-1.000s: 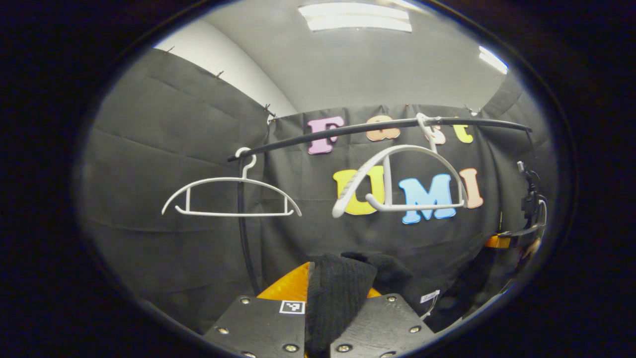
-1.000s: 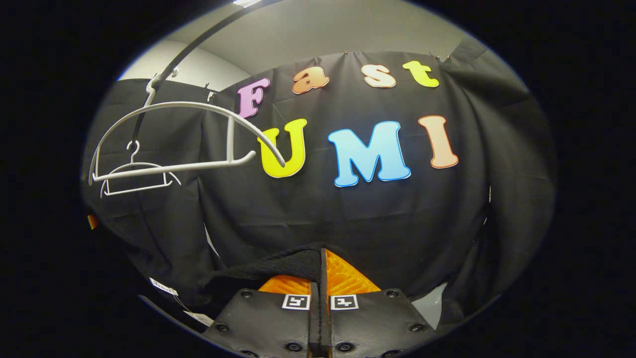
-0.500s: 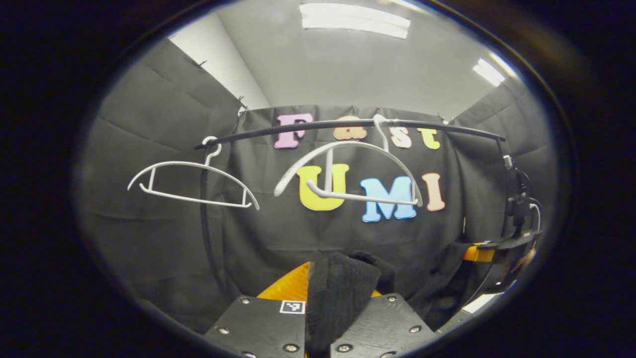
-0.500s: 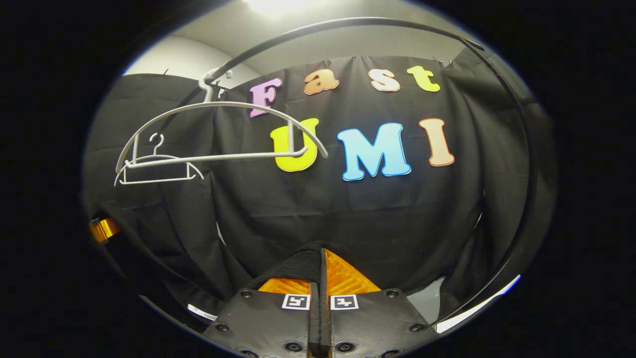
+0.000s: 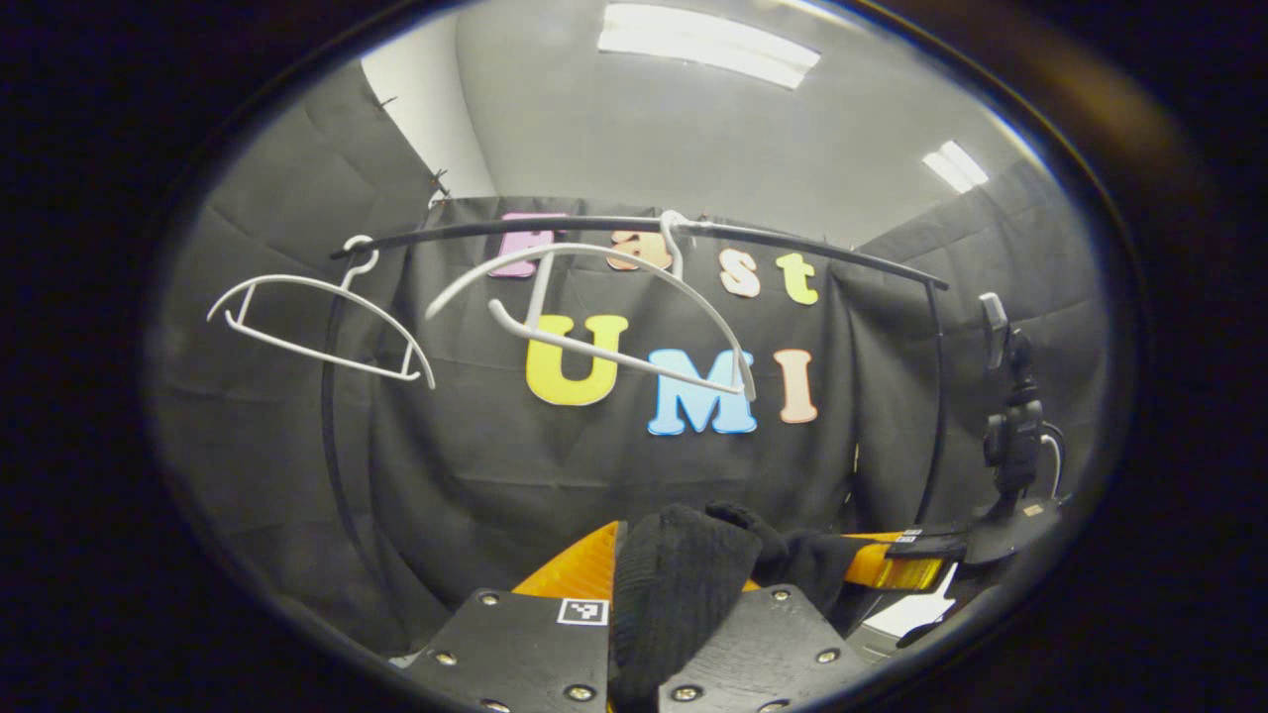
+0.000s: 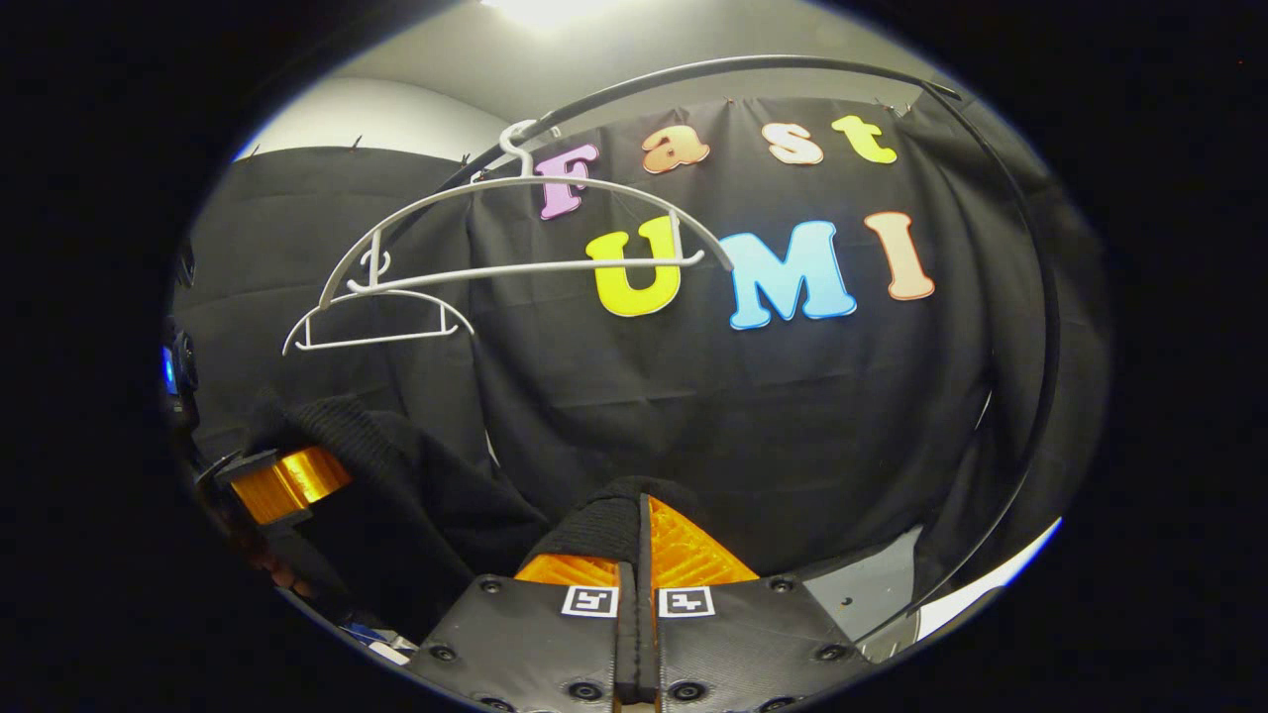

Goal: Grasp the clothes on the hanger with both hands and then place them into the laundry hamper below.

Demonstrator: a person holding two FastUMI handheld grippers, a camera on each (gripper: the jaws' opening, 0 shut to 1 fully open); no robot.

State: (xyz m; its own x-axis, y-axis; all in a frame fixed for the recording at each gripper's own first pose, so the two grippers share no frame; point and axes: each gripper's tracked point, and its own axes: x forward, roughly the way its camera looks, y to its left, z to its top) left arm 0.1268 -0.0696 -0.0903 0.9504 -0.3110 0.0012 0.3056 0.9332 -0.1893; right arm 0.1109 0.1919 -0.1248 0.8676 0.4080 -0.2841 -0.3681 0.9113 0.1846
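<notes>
A black knitted garment point(image 5: 684, 569) is off the hangers and bunched between the fingers of my left gripper point(image 5: 676, 555), which is shut on it. From there it runs right to my right gripper point(image 5: 897, 566). In the right gripper view, my right gripper point(image 6: 642, 520) is shut on a fold of the same garment point(image 6: 416, 485), which sags left toward the left gripper point(image 6: 289, 477). Two bare white hangers point(image 5: 594, 307) point(image 5: 317, 322) hang on the black rail point(image 5: 634, 228); the nearer one is tilted.
The rail's black upright point(image 5: 332, 436) stands at the left of the left gripper view, and another upright point(image 6: 1035, 376) curves down the right of the right gripper view. A dark device on a stand point(image 5: 1005, 436) is at the far right. A pale floor strip point(image 6: 892, 594) shows low right.
Both grippers have pulled back from the rail and drawn closer together with the garment between them. The near hanger has swung and tilted.
</notes>
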